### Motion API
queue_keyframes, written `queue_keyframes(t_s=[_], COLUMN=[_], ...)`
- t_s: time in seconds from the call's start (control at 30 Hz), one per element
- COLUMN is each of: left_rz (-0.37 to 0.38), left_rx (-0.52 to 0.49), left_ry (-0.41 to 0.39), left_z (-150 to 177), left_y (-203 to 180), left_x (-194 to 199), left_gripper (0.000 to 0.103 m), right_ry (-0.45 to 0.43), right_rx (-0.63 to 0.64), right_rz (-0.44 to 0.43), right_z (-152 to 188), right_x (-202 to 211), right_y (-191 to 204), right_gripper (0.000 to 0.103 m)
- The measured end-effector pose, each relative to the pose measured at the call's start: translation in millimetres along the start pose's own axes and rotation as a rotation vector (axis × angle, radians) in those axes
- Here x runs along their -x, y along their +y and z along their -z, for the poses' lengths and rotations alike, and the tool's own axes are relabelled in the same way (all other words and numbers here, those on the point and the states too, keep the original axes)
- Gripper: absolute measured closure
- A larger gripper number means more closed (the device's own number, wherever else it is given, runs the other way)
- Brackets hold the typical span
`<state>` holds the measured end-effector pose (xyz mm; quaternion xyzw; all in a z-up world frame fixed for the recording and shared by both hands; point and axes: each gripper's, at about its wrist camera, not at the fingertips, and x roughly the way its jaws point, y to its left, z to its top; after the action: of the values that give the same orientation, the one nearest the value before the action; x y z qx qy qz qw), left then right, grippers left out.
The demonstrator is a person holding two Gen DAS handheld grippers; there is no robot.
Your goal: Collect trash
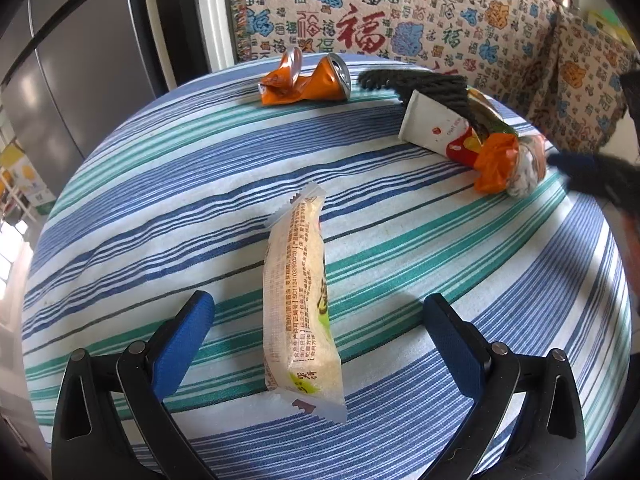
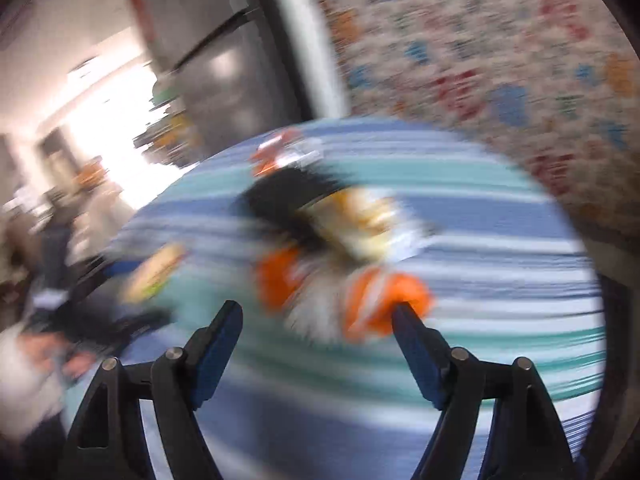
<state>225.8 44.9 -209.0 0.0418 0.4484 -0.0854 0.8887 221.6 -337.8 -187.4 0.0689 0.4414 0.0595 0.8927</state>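
A pale snack wrapper (image 1: 300, 300) lies on the striped tablecloth (image 1: 160, 208), its near half between the open fingers of my left gripper (image 1: 318, 312). A crushed orange can (image 1: 308, 80) lies at the far edge. A paper cup (image 1: 436, 128) on its side, a black comb-like piece (image 1: 424, 84) and crumpled orange and white wrappers (image 1: 504, 160) lie at the right. The right wrist view is motion-blurred. My right gripper (image 2: 318, 320) is open and empty just short of the orange wrappers (image 2: 360, 292). It also shows as a dark blur in the left wrist view (image 1: 600, 176).
A sofa with a patterned cover (image 1: 400, 12) stands behind the round table. A grey fridge (image 1: 80, 72) stands at the left. The table edge curves down at the left and right.
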Motion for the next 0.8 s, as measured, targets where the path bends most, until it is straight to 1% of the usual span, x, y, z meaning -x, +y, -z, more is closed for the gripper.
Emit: queue_keyframes(t_s=[0.03, 0.07, 0.1, 0.13, 0.17, 0.2, 0.27, 0.3, 0.33, 0.37, 0.43, 0.47, 0.5, 0.53, 0.6, 0.63, 0.67, 0.7, 0.73, 0.77, 0.8], left_rz=[0.001, 0.003, 0.004, 0.004, 0.005, 0.004, 0.0, 0.0, -0.001, -0.001, -0.001, -0.001, 0.0, 0.001, 0.001, 0.001, 0.001, 0.002, 0.003, 0.004, 0.005], left_rx=[-0.003, -0.004, -0.005, -0.006, -0.005, -0.004, -0.004, -0.004, -0.004, -0.004, -0.004, -0.004, -0.004, -0.004, -0.004, -0.005, -0.004, -0.005, -0.006, -0.006, -0.006], left_ry=[0.0, 0.0, 0.0, 0.0, 0.0, 0.0, 0.0, 0.0, 0.0, -0.001, -0.001, -0.001, 0.0, 0.0, 0.0, 0.0, 0.0, 0.0, 0.0, 0.0, 0.0], left_z=[0.4, 0.8, 1.3, 1.7, 2.0, 2.2, 2.7, 3.2, 3.4, 3.4, 3.2, 3.2, 3.2, 2.8, 2.7, 2.6, 2.9, 2.6, 2.6, 2.6, 2.5], left_y=[0.2, 0.4, 0.8, 1.1, 1.2, 0.9, 0.2, 0.0, -0.2, 0.2, 0.2, 0.1, 0.1, 0.7, 0.7, 0.8, 0.5, 0.8, 1.0, 1.1, 1.3], left_x=[0.4, 0.5, 0.9, 1.1, 1.3, 1.4, 1.7, 2.0, 1.9, 1.8, 1.5, 1.5, 1.4, 1.3, 1.4, 1.4, 1.5, 1.3, 1.3, 1.3, 1.3], left_gripper=[0.0, 0.0, 0.0, 0.0, 0.0, 0.0, 0.0, 0.0, 0.0, 0.0, 0.0, 0.0, 0.0, 0.0, 0.0, 0.0, 0.0, 0.0, 0.0, 0.0, 0.0], right_ry=[0.039, 0.076, 0.09, 0.087, 0.073, 0.054, 0.032, 0.034, 0.034, 0.037, 0.061, 0.058, 0.056, 0.067, 0.117, 0.154, 0.174, 0.198, 0.211, 0.221, 0.215], right_rx=[0.022, 0.075, 0.127, 0.184, 0.208, 0.231, 0.281, 0.304, 0.311, 0.312, 0.301, 0.289, 0.263, 0.236, 0.176, 0.168, 0.185, 0.229, 0.263, 0.304, 0.335], right_rz=[-0.057, -0.087, -0.082, -0.045, -0.002, 0.065, 0.25, 0.318, 0.342, 0.326, 0.265, 0.262, 0.238, 0.188, 0.04, -0.064, -0.13, -0.2, -0.219, -0.188, -0.114], right_z=[4.5, 10.8, 16.6, 23.1, 25.6, 27.6, 23.8, 18.6, 13.9, 7.2, -7.0, -12.3, -17.6, -19.6, -18.8, -12.8, -5.1, 5.8, 13.6, 21.1, 25.0], right_x=[1.6, 5.5, 10.1, 15.8, 18.4, 18.8, 8.4, 0.3, -4.0, -7.8, -17.2, -20.5, -24.9, -27.1, -30.7, -28.9, -25.2, -18.4, -13.5, -10.1, -9.1], right_y=[10.1, 26.0, 38.5, 50.9, 54.6, 55.1, 47.3, 40.0, 33.4, 23.3, 3.4, -4.8, -13.3, -17.9, -22.3, -15.5, -5.9, 7.5, 16.2, 25.9, 32.5], right_gripper=[0.024, 0.025, 0.025, 0.024, 0.024, 0.024, 0.024, 0.024, 0.024, 0.024, 0.024, 0.024, 0.024, 0.024, 0.023, 0.023, 0.023, 0.023, 0.024, 0.024, 0.024])
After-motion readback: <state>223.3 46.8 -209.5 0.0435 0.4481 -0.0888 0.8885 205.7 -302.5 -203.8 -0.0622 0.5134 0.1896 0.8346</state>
